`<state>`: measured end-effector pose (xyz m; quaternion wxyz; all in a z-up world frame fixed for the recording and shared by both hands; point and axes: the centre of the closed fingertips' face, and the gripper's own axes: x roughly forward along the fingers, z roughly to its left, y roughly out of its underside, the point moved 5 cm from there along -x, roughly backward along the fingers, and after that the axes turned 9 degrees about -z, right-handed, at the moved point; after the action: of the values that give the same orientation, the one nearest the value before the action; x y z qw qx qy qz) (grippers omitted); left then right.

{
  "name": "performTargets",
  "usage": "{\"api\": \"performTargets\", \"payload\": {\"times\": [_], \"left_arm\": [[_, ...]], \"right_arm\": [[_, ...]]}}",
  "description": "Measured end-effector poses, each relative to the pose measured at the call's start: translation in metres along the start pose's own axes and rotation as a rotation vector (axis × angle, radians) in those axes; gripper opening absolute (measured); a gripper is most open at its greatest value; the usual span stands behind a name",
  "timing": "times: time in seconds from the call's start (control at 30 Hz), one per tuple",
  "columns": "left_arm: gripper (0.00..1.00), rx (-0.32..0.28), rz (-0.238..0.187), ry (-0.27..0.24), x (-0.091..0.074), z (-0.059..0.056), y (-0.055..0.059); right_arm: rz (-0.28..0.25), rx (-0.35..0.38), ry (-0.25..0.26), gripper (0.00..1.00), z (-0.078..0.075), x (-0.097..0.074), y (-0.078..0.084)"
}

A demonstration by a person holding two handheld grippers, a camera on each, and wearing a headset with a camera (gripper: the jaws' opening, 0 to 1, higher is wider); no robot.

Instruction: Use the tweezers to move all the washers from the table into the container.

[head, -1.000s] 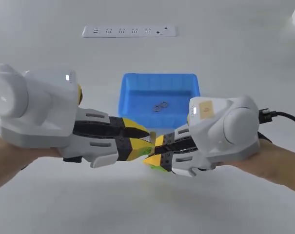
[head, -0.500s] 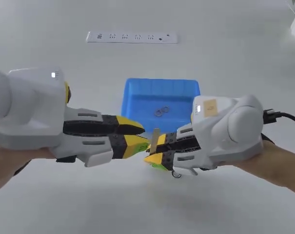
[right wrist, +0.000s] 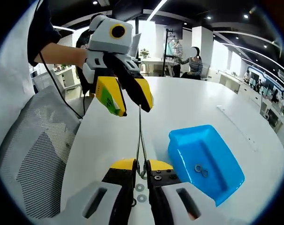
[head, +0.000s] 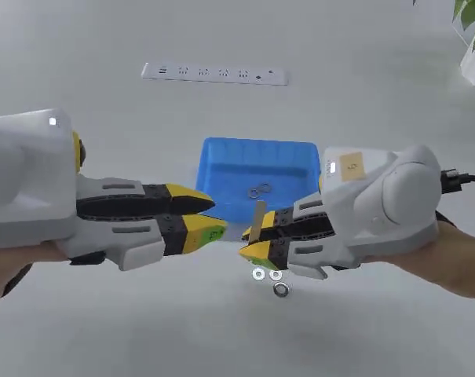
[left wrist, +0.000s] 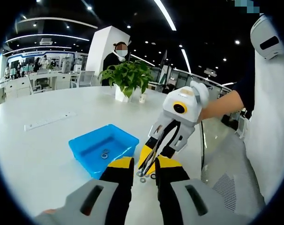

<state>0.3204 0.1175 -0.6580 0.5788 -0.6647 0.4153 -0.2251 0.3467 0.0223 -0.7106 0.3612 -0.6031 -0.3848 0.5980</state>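
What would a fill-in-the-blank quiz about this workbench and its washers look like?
1. The right gripper is shut on a pair of ___.
2. The blue container holds ___ washers.
3. On the table, beside the right gripper, lie ___ loose washers.
Missing words: tweezers; two; three.

I see a white table. On it rest a blue container, a power strip beyond it, three loose washers near the container's front, and a potted plant farther off.
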Motion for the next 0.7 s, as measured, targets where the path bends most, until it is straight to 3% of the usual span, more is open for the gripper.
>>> {"api": "performTargets", "payload": {"times": [0.3, 0.7], "left_arm": [[0.25, -0.027, -0.04, -0.041, -0.007, 0.003, -0.002], [0.25, -0.034, -0.047, -0.06, -0.013, 0.005, 0.002]], "right_arm": [[0.003, -0.037, 0.018, 0.1, -0.007, -0.015, -0.015], [0.017, -0.093, 0.019, 0.1, -0.021, -0.026, -0.038]]}}
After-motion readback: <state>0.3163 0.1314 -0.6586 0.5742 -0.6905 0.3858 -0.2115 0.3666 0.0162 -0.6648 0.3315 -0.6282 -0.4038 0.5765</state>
